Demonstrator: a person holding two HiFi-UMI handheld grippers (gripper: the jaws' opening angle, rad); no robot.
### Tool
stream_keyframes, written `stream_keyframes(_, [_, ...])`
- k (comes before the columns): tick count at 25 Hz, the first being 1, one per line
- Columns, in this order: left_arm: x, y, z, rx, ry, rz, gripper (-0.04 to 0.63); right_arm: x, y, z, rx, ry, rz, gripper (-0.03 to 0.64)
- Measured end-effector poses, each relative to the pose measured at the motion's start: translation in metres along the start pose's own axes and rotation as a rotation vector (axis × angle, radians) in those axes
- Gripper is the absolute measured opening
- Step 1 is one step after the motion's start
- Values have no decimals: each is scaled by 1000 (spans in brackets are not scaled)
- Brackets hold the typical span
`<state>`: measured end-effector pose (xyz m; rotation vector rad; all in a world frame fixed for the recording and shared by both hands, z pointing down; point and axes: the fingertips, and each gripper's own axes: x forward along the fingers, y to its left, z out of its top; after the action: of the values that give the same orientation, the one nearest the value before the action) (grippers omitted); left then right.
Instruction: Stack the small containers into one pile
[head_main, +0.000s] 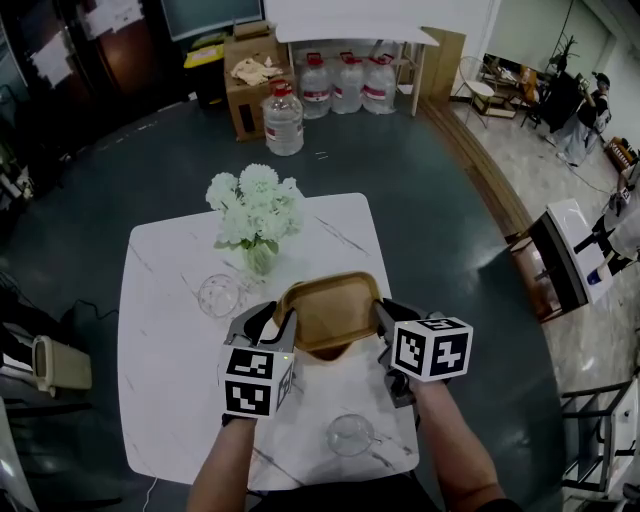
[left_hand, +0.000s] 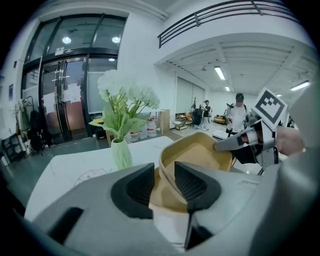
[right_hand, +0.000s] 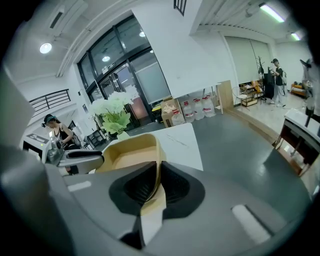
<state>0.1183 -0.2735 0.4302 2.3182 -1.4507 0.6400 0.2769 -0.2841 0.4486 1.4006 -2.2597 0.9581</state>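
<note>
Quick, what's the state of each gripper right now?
Left gripper: jaws straddle the tan tray at its rim; grip cannot be told.
Right gripper: closed on the tan tray's opposite rim.

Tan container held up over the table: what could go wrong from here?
The left tool stands open around the rim of the tan container, so only the right tool pinches it; it might tilt or slip. The flower vase stands just beyond it and could be knocked.
</note>
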Motion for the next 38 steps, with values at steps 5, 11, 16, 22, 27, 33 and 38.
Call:
stream_keyframes(5, [-1, -9, -16, -58, 38, -43, 150, -4, 5, 4, 1, -25, -6, 31])
stream_keyframes(11, [-3, 0, -15, -139, 31, -46, 83, -5, 16, -1, 18, -28, 12, 33])
stream_keyframes(16, [-4, 11, -12, -132, 43, -27, 55, -7, 26, -17, 60, 2, 55, 39])
stream_keyframes(22, [1, 18, -8, -72, 85, -26, 35, -10, 34, -35, 138, 43, 108, 49])
stream_keyframes(27, [7, 21, -4, 22, 124, -19, 21, -12, 41, -46, 146, 73, 134, 38])
stream_keyframes(33, [11, 25, -3, 53, 156, -36, 21, -17, 51, -49, 182, 97, 189, 43])
stream_keyframes(38, [14, 30, -1, 109, 202, -47, 21, -17, 63, -57, 239, 121, 246, 49])
